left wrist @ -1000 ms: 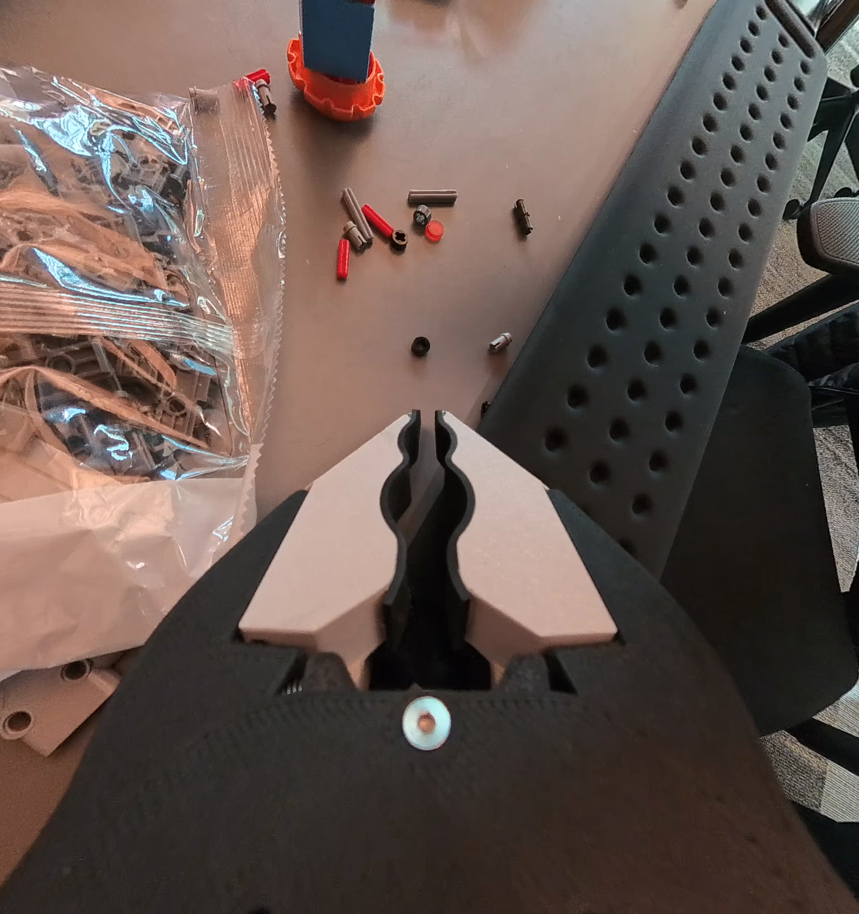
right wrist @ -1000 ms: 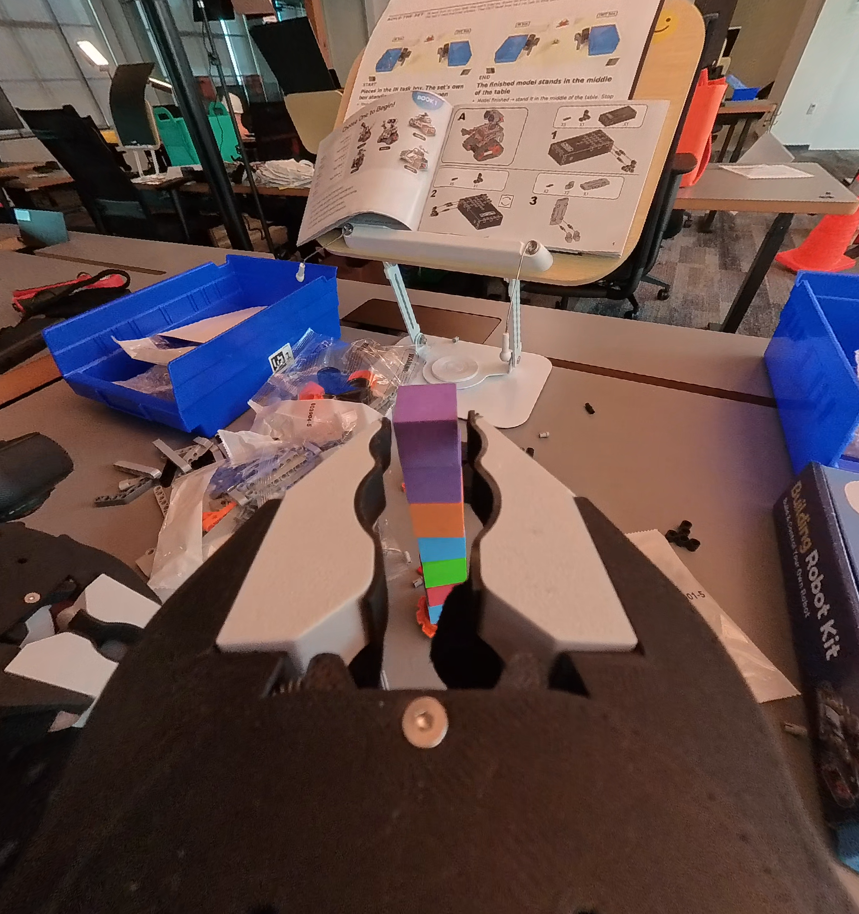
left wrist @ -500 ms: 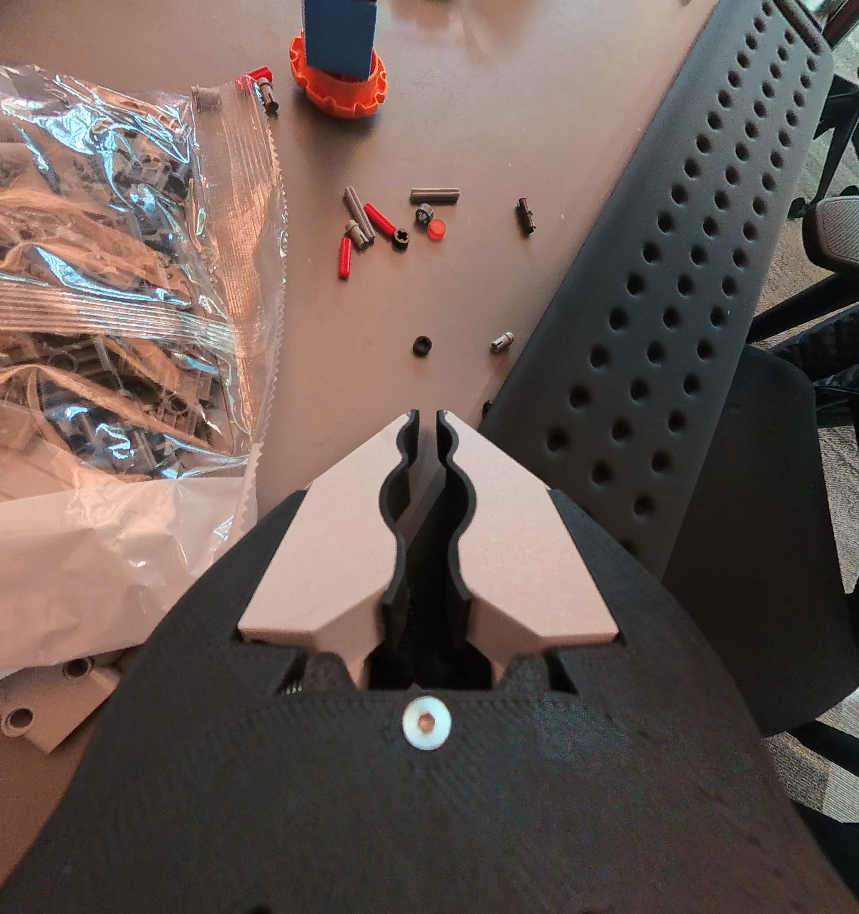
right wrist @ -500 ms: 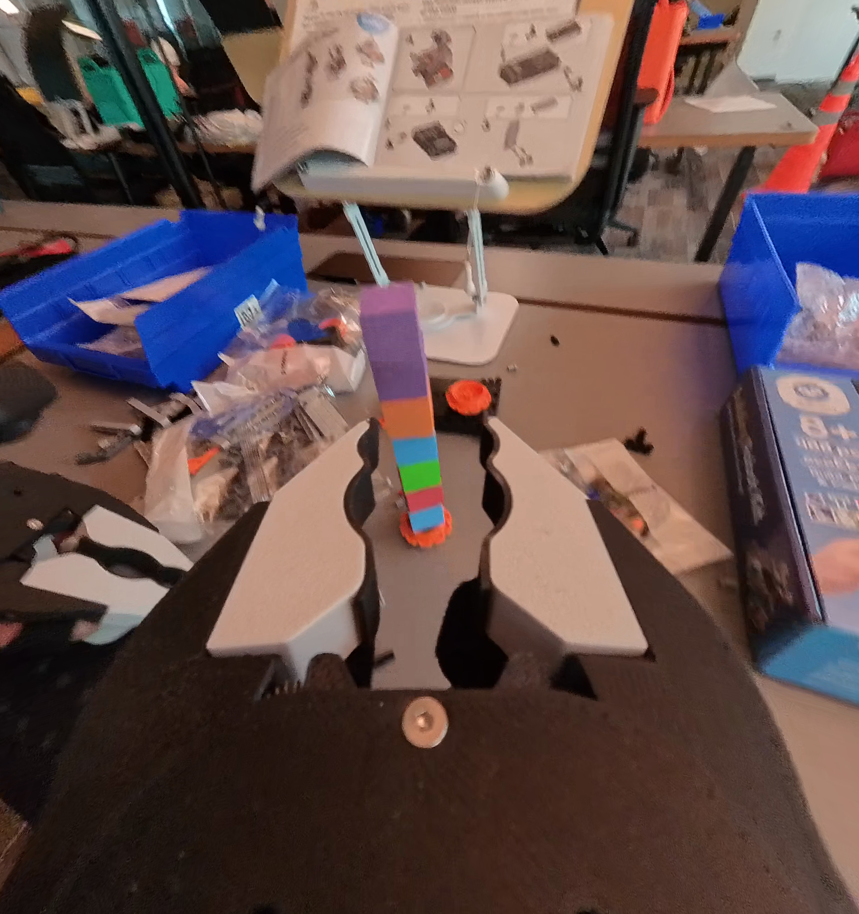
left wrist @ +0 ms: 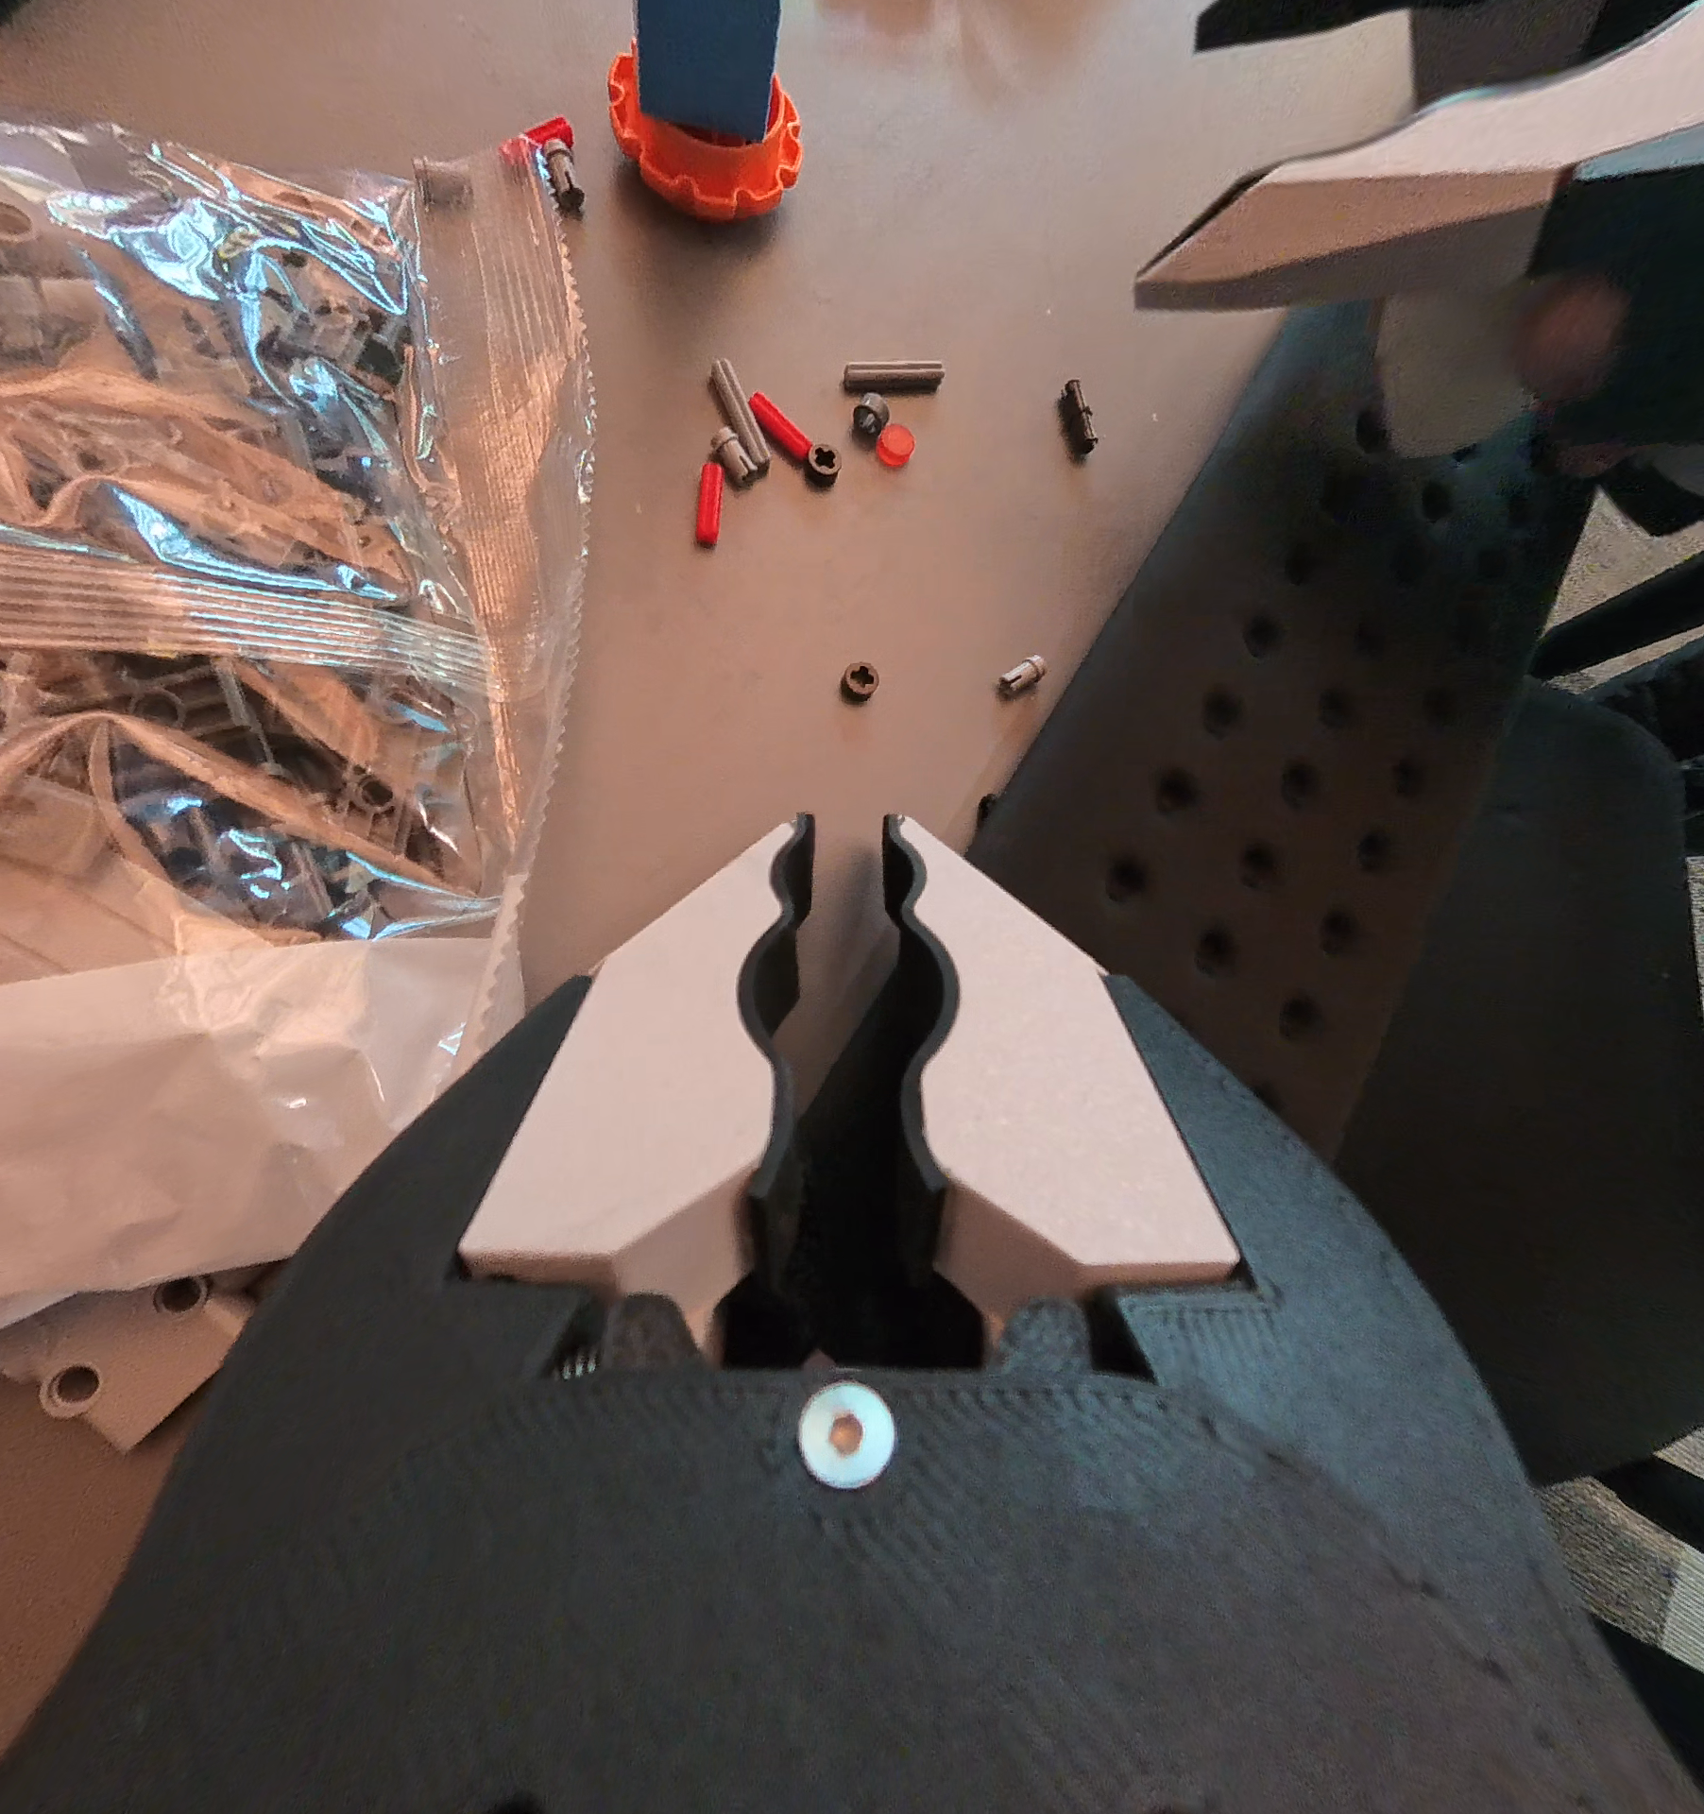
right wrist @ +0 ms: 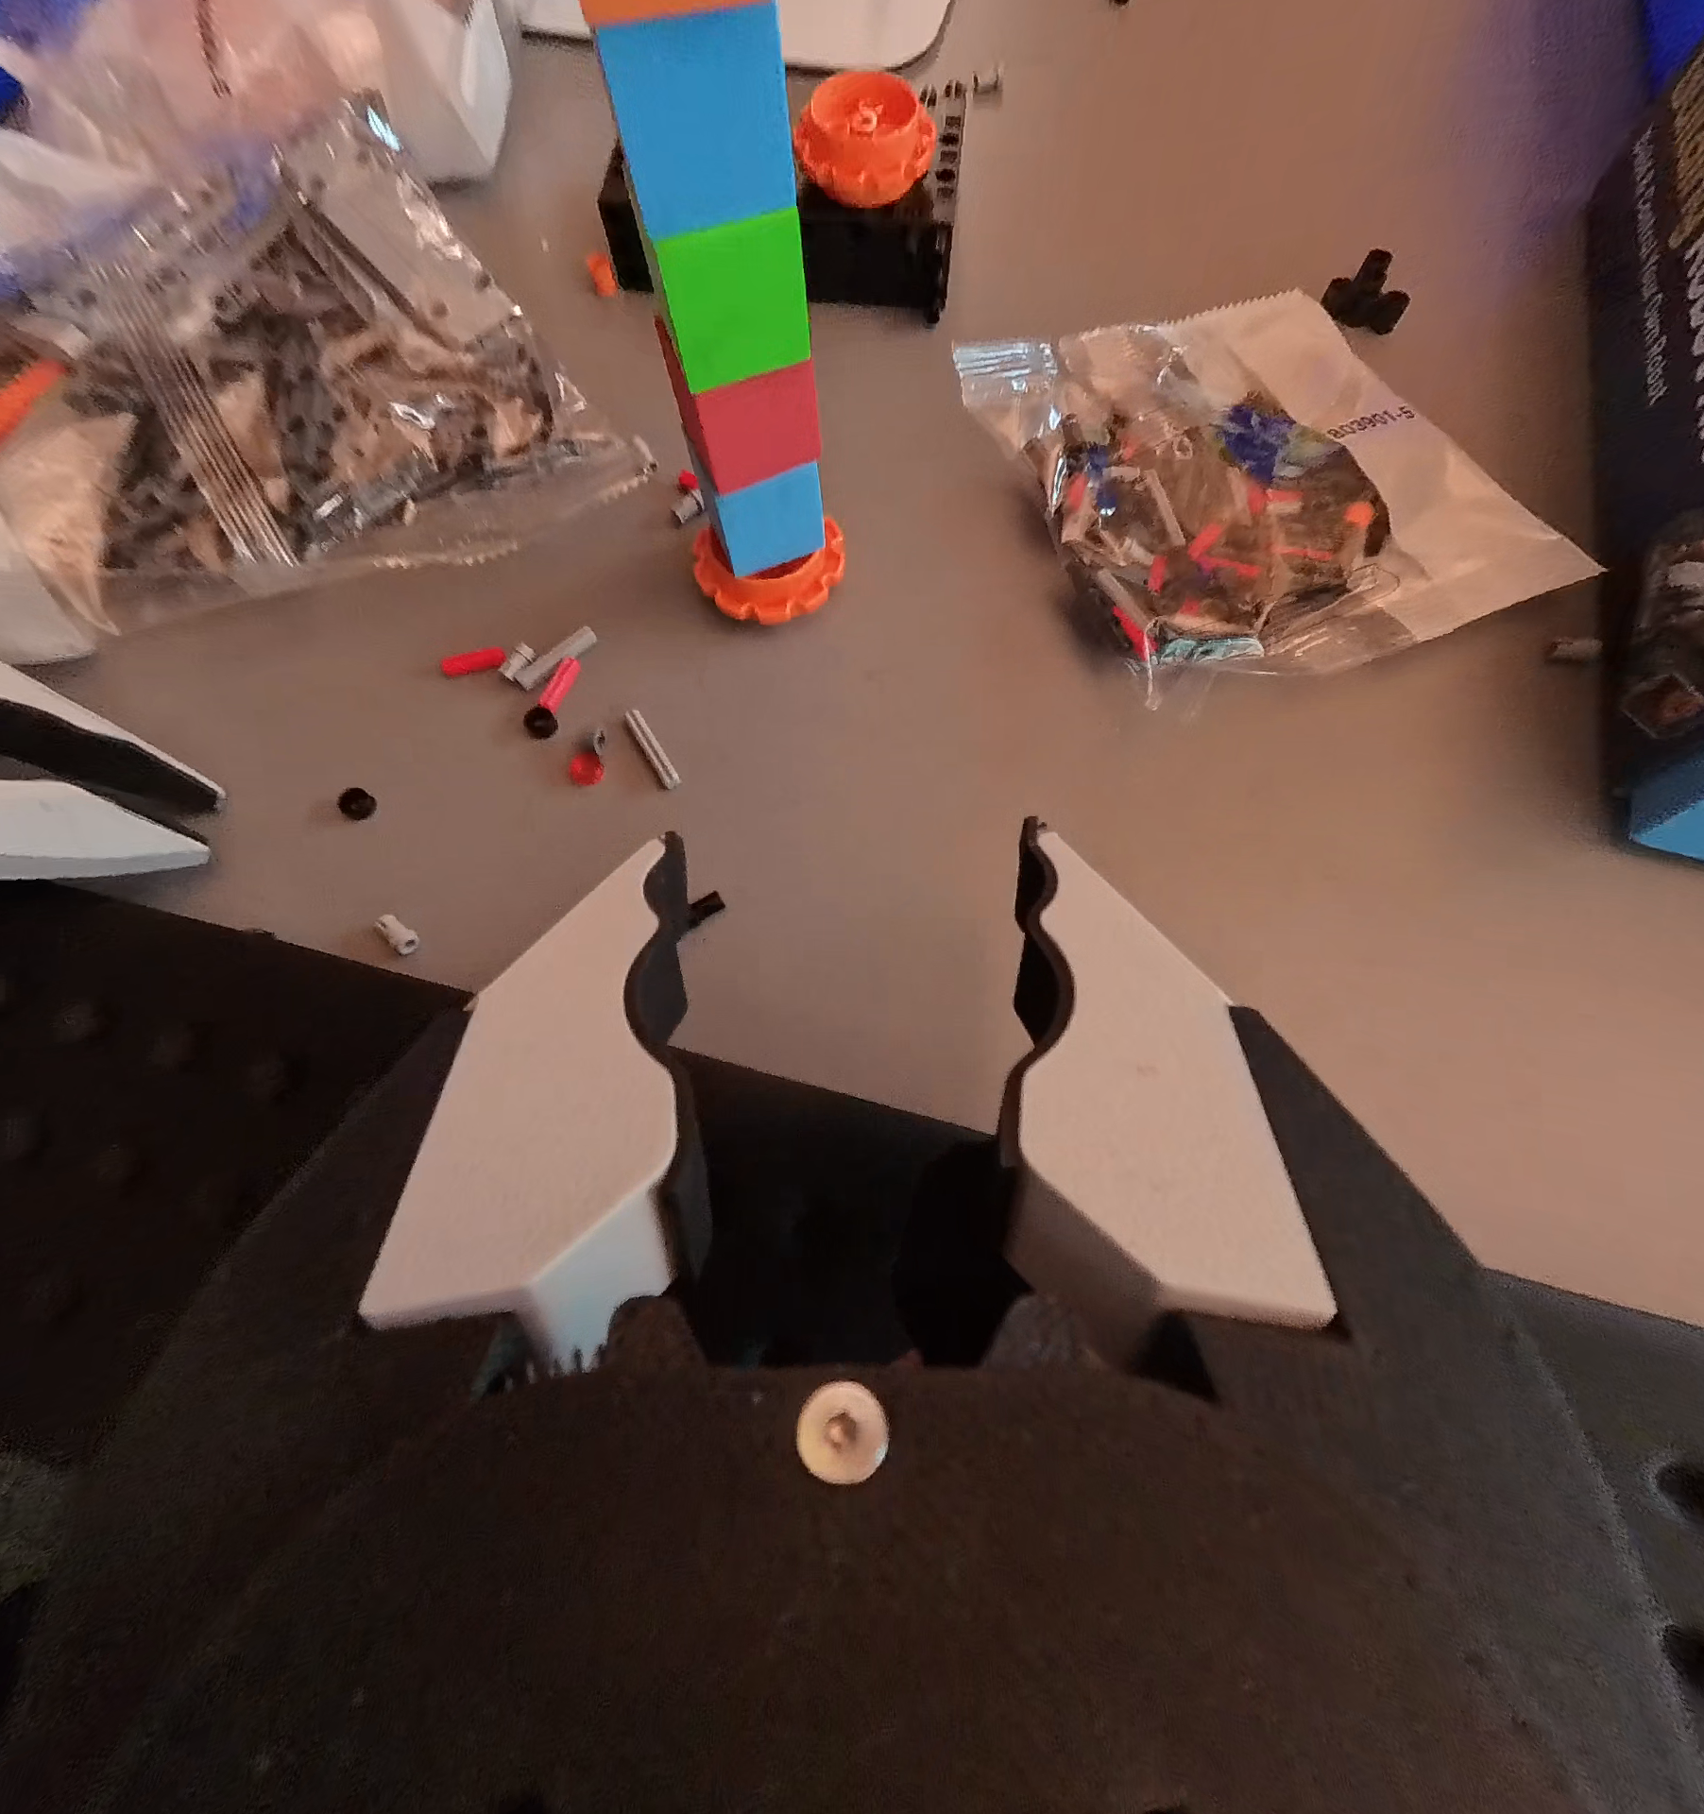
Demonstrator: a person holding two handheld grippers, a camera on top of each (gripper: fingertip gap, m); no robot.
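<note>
Grey tabletop (left wrist: 927, 609) under my left gripper (left wrist: 848, 834); fingers nearly together with a narrow gap, holding nothing; loose pins (left wrist: 779, 432) lie ahead, clear bag of parts (left wrist: 191, 550) to the left, perforated chair back (left wrist: 1319, 785) at the table's right edge.

From my right gripper (right wrist: 848, 834), spread wide and empty; the upright coloured block tower (right wrist: 740, 324) on its orange gear (right wrist: 770, 579) stands straight ahead, well apart; open table between.

The grey table (right wrist: 927, 785) is holding two part bags (right wrist: 259, 393) (right wrist: 1211, 491), loose pins (right wrist: 554, 687), a block tower (right wrist: 740, 324) far-centre, a box (right wrist: 1682, 442) right.
</note>
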